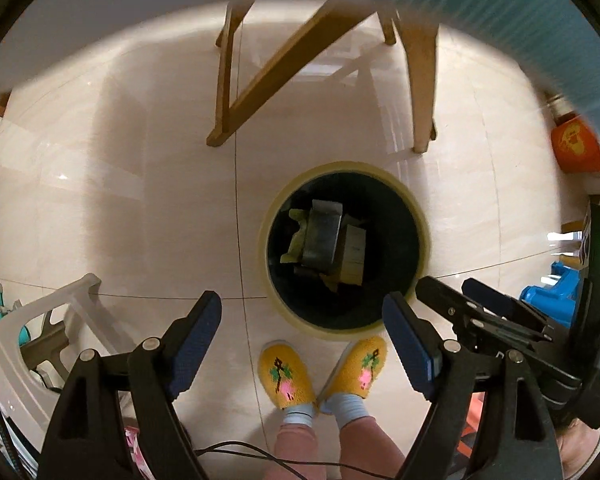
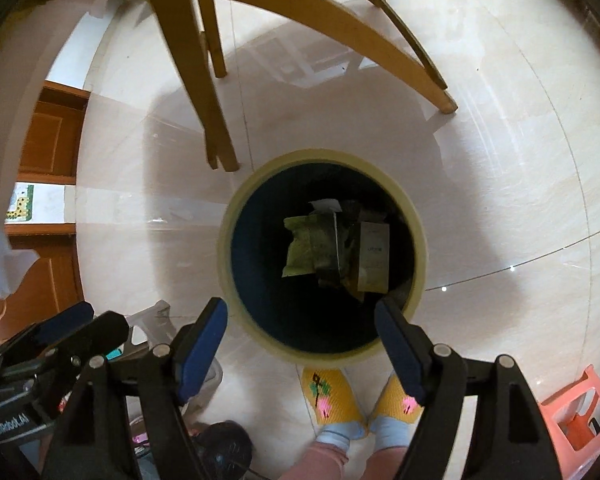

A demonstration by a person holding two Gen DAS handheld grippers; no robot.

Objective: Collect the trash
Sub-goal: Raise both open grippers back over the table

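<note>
Empty wide-spread tongs (image 2: 300,320) above bin rim (image 2: 236,208)

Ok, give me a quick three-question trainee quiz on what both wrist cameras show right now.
1. True or false: the left tool is shut on a piece of trash.
2. Where does the green wrapper lie? A) on the floor B) inside the trash bin C) between the right tool's pads
3. Fill in: the person's yellow ___ stand on the floor right beside the bin.

Key: 1. False, both tools are open with nothing between the pads. 2. B. 3. slippers.
</note>
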